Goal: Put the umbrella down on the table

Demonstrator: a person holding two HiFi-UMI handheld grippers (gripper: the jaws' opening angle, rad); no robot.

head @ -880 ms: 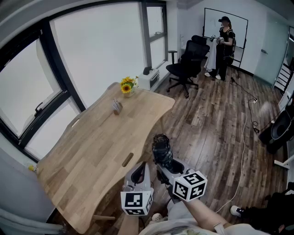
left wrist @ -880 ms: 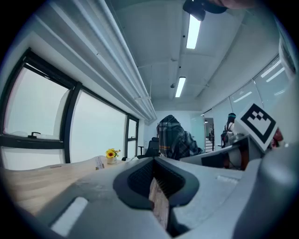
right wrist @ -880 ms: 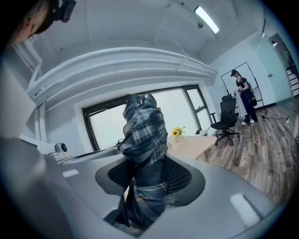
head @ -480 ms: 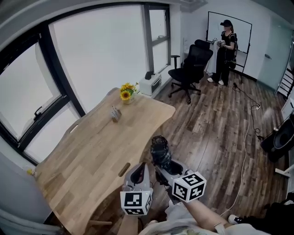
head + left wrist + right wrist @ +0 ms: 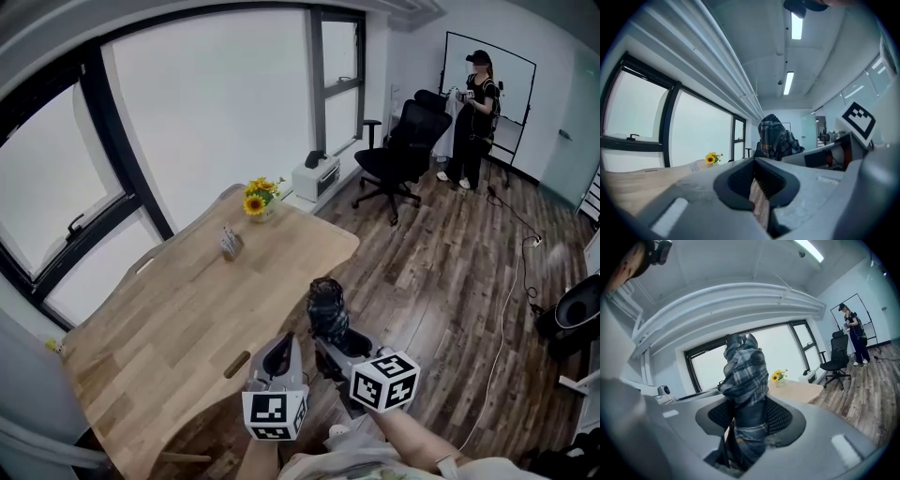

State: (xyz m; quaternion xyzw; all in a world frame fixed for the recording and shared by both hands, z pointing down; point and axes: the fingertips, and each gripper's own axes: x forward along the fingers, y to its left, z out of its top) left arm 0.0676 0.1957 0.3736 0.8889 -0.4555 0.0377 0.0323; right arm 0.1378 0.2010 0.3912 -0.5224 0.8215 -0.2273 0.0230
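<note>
1. The desk (image 5: 169, 319) fills the left side of the head view. Most of its wood is bare. Only a small vase of sunflowers (image 5: 257, 195) and a little card stand (image 5: 231, 243) are at the far end, near each other.
2. The left gripper (image 5: 281, 354) hangs over the near edge of the desk. Its fingers (image 5: 740, 176) are pressed together and nothing is between them, so it has no part in this step.
3. Just to the right, the right gripper (image 5: 334, 339) has its fingers (image 5: 780, 416) clenched on the lower part of the folded plaid umbrella (image 5: 327, 302). The umbrella sticks out forward from them. It is in the air over the wooden floor (image 5: 441, 281), beside the desk edge and not yet above the desk.
4. To do this step well, I think the right hand should first go left until the whole umbrella is over bare wood, well apart from the flowers. Then it should sink until the umbrella lies along the desk, and only then loosen the fingers.
5. A rolled umbrella may roll, so it is safer to place it away from the curved edge.
</note>
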